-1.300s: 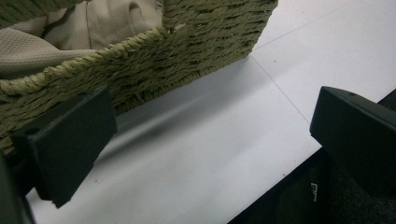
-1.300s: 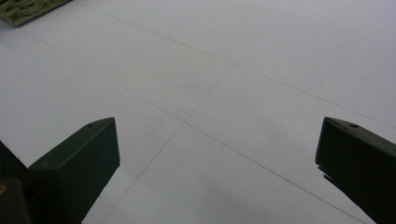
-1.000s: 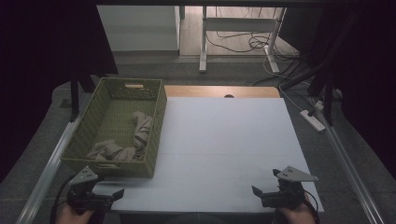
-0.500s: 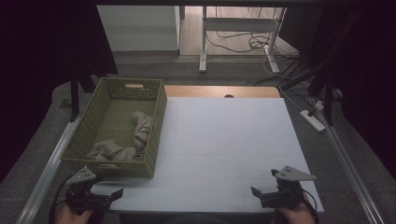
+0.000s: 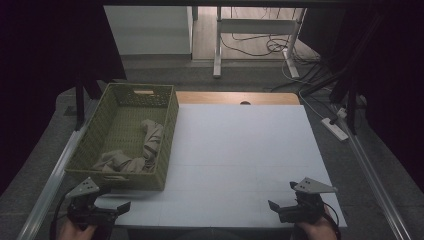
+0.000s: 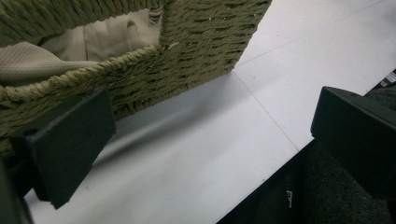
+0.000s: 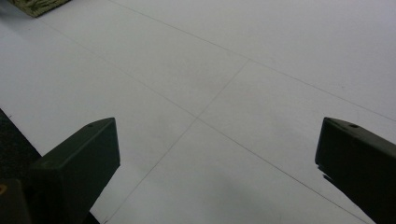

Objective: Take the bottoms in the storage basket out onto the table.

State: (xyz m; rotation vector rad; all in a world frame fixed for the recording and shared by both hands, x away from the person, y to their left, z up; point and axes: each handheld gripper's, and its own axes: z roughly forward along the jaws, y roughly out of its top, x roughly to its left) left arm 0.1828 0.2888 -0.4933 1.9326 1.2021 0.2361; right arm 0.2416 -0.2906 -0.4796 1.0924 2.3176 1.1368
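Dim overall, with black margins left and right in the high view. Brightest on the white counter point(image 5: 240, 155) and on the pale floor beyond it. Soft grain and low sharpness throughout. Basket point(image 5: 170, 125) interior evenly lit, without harsh shadow. In the left gripper view, a broad soft shadow on the counter below the basket wall point(image 6: 201, 42); near jaws black and out of focus. In the right gripper view, flat even light, faint seam lines crisp, jaws blurred; no glare.

no text, labels or numbers legible
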